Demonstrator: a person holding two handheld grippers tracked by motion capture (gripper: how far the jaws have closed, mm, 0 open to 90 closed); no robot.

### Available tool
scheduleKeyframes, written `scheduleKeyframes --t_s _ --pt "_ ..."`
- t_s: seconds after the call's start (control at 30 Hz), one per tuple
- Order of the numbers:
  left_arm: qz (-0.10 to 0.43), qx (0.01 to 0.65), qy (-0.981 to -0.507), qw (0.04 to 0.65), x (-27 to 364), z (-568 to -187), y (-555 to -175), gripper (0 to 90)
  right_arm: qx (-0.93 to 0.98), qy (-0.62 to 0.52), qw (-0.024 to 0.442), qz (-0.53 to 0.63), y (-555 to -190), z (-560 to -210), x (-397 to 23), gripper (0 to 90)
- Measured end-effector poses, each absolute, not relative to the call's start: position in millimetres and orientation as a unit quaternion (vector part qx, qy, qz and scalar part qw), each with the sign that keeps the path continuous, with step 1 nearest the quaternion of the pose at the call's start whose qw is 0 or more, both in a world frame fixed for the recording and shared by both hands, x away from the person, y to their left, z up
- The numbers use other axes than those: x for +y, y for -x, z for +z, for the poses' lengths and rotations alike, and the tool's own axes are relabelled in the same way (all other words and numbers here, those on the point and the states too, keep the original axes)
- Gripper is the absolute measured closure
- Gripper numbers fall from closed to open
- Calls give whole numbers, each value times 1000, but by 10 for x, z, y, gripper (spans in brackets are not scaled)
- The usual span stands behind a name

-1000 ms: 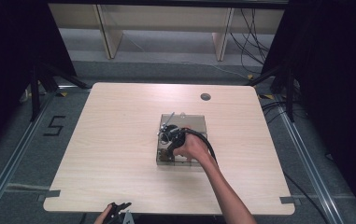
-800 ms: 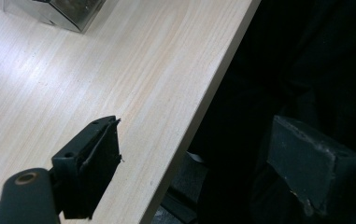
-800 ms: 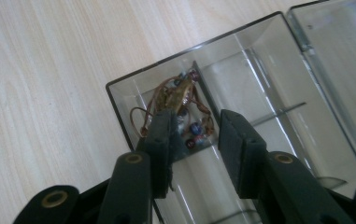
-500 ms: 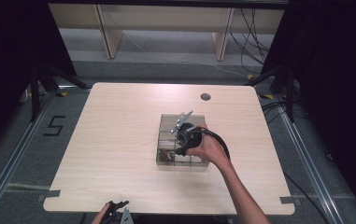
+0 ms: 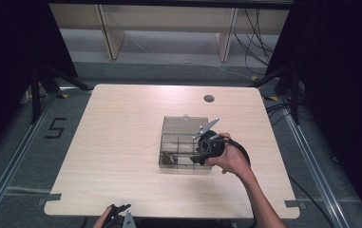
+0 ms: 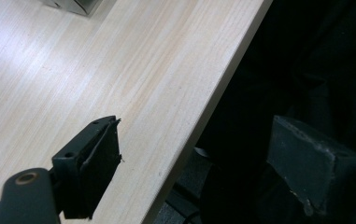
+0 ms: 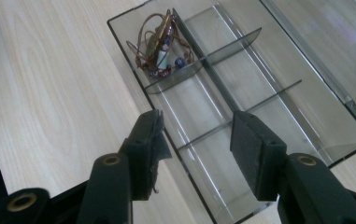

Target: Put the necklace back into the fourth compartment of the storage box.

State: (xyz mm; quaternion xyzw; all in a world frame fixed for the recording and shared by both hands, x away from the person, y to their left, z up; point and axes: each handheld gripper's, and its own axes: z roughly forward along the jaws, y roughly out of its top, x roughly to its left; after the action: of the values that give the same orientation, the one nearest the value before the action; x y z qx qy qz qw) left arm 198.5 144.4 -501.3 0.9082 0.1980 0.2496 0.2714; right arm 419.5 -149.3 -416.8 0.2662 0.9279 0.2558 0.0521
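Now one clear box (image 5: 184, 142), one bracelet (image 7: 160, 44) inside; right gripper (image 7: 196, 140) jaws just opening, empty; left gripper (image 6: 203, 158) wide, empty.

Bright table, black surroundings

Overhead light washes the pale table (image 5: 121, 156) evenly (soft glare far left in the left gripper view), the clear box (image 7: 269, 93) gleams, and near jaws go slightly soft.

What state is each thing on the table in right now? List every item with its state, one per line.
Clear organiser box: lid open, flat on the table.
Beaded jewellery: lying in a corner compartment, apart from the jaws.
Other compartments: nothing visible in them.
Right gripper: open, nothing between its jaws, which have just been opening.
Left gripper: open, holding nothing, at the table's near edge.
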Motion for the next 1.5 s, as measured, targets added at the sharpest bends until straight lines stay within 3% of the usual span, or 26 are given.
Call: scheduleKeyframes --t_s 1.2,1.5 --pt "246 194 -908 278 1426 -5017 -1974 163 914 -272 47 297 -3928 -4204 -1637 441" --pt "252 192 -909 270 1434 -5011 -1977 163 908 -281 54 305 -3865 -4238 -1693 356"
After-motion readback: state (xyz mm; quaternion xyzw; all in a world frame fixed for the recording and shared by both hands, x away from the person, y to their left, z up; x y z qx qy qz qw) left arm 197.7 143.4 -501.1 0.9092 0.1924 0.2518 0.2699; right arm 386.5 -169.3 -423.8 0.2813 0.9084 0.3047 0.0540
